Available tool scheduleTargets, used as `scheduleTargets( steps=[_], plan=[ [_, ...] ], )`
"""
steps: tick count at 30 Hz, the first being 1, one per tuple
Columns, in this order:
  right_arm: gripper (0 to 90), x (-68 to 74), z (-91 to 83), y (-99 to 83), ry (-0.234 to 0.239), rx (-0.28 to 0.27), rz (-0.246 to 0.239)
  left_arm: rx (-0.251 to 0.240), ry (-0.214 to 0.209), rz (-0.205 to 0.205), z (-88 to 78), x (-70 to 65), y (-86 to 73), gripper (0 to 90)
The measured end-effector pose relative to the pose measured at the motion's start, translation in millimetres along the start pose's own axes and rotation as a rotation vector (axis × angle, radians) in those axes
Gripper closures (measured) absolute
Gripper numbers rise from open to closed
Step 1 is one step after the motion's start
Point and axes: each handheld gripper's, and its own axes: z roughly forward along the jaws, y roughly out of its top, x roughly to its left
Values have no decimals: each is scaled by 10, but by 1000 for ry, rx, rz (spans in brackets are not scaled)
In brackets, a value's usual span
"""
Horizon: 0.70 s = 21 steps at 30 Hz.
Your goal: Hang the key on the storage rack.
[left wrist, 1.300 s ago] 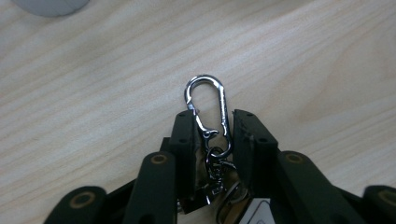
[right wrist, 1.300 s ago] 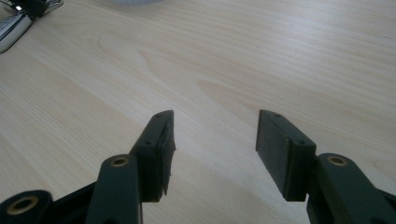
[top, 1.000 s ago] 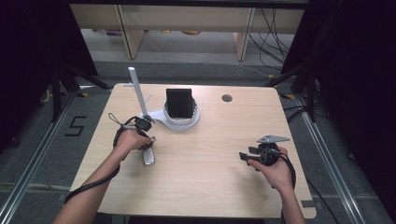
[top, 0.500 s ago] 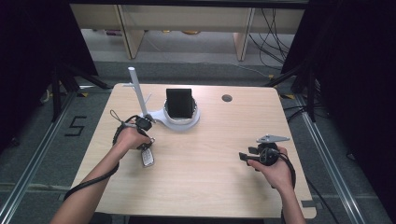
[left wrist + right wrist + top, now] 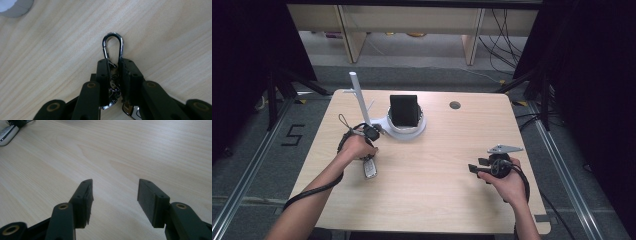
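Nearest us in the high view, at the lower right of the frame, the right tongs (image 5: 473,168) sit in the person's right hand (image 5: 507,182) just over the counter (image 5: 437,195). In the right gripper view we see their jaws standing well apart, with bare wood between them.

At the left centre of the high view, the left hand (image 5: 356,147) holds the left tongs (image 5: 368,161) pointing down at the counter. In the left gripper view we see these tongs (image 5: 115,75) clamped on a silver clip (image 5: 113,47), whose rounded loop sticks out past the jaw tips over the wood. More shiny metal shows low between the jaws; we cannot tell what it is. In the high view a small silver fob (image 5: 370,169) lies on the counter just below that hand.

Farther back, in the upper middle of the high view, a white stand (image 5: 404,131) rests on the counter with a black box (image 5: 404,110) on it and a white post (image 5: 359,97) rising at its left. A small round hole (image 5: 455,105) sits in the counter to the right.
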Motion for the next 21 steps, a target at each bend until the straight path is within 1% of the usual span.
scheduleTargets(
  steps=[1, 2, 3, 4, 5, 6, 7, 8, 9, 10, 11, 12, 13, 14, 15, 16, 17, 18, 19, 20, 21],
  plan=[
    [473, 5, -6, 0, -1, 3, 7, -10, -2, 0, 1, 5, -10, 767],
    [473, 14, -19, 0, 7, 22, 35, -33, 3, 6, 10, 16, -28, 769],
    [473, 10, -19, 1, 8, 13, 24, -44, -4, 3, -13, 31, -42, 772],
    [473, 20, -30, 8, 12, 16, 41, -80, 1, 7, -68, 58, -57, 832],
    [474, 11, -32, 12, 4, 5, 18, -95, -26, -7, -72, 72, -83, 850],
    [474, 32, -17, 12, -38, -21, 31, -105, -45, -13, -50, 81, -118, 850],
    [474, 18, -50, 26, -41, 15, 12, -126, -35, -7, -47, 74, -136, 847],
    [474, 29, -71, 36, -57, 38, 20, -136, -21, 8, -49, 66, -155, 848],
    [474, 59, -76, 32, -46, 39, 62, -141, -14, 11, -50, 59, -167, 848],
    [474, 55, -75, 32, -45, 40, 59, -150, -20, -1, -45, 59, -172, 849],
    [474, 60, -70, 33, -43, 44, 70, -166, -22, -20, -41, 61, -181, 849],
    [474, 55, -69, 33, -54, 42, 56, -165, -30, -34, -43, 66, -184, 850],
    [474, 39, -62, 25, -56, 37, 23, -169, -38, -45, -41, 75, -186, 850],
    [474, 25, -29, 19, -30, -3, 19, -174, -42, -50, -38, 86, -186, 851],
    [474, 36, -27, 16, -38, -8, 19, -177, -43, -58, -39, 90, -187, 851],
    [474, 52, -44, 18, -40, 16, 34, -185, -45, -61, -32, 94, -191, 852],
    [474, 29, -32, 16, 10, 6, 27, -186, -48, -68, -36, 96, -194, 852],
    [474, 12, -15, 10, 3, -7, -1, -189, -49, -69, -36, 98, -198, 853],
    [474, 28, -27, 16, -13, 23, 48, -191, -51, -71, -37, 98, -204, 853],
    [474, 26, -24, 15, 9, 20, 52, -194, -54, -81, -40, 89, -216, 853],
    [474, 25, -23, 13, 15, 14, 40, -202, -56, -72, -37, 98, -226, 854]
  ],
)
